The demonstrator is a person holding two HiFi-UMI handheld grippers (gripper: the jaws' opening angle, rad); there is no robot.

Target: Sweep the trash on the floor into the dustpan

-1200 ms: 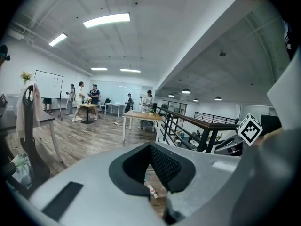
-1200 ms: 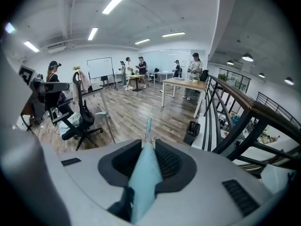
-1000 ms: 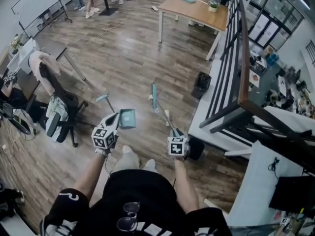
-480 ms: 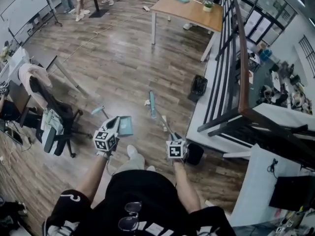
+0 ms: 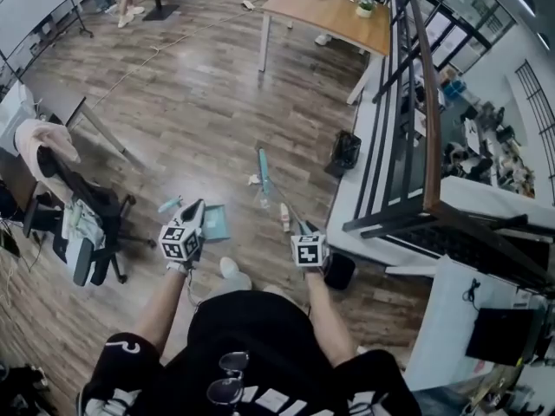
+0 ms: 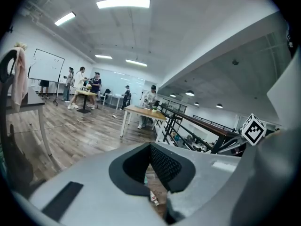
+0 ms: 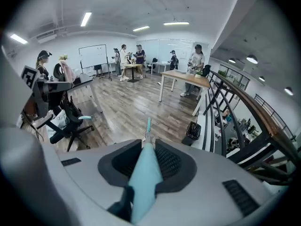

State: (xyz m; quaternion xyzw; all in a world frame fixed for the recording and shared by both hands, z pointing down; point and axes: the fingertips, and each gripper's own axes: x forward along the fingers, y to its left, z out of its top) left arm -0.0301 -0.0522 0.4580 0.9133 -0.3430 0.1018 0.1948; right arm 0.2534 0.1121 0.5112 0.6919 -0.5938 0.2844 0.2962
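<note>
You held the left gripper (image 5: 198, 208) low and left of centre in the head view, with the teal dustpan (image 5: 215, 222) touching its tip on the right and sitting just above the wooden floor (image 5: 191, 120). In the left gripper view its fingers (image 6: 164, 166) were drawn in close around a dark sliver low between them, which looked like the dustpan's grip, and a narrow slit above it showed the floor and a small bottle (image 6: 153, 199). Your right gripper (image 5: 303, 229) sat right of centre, its fingers pinched on the pale teal handle of the broom (image 5: 263, 165). The handle ran up and left from there to the broom head near the middle of the frame. A white scrap (image 5: 254, 180) lay just beside the head on its left. The bottle lay beside the handle, between the head and the right gripper, and it was apart from the dustpan. A chair (image 5: 82, 206) stood at the left edge, a black bin (image 5: 344, 150) right of the broom, and a desk (image 5: 329, 11) at the top.
</note>
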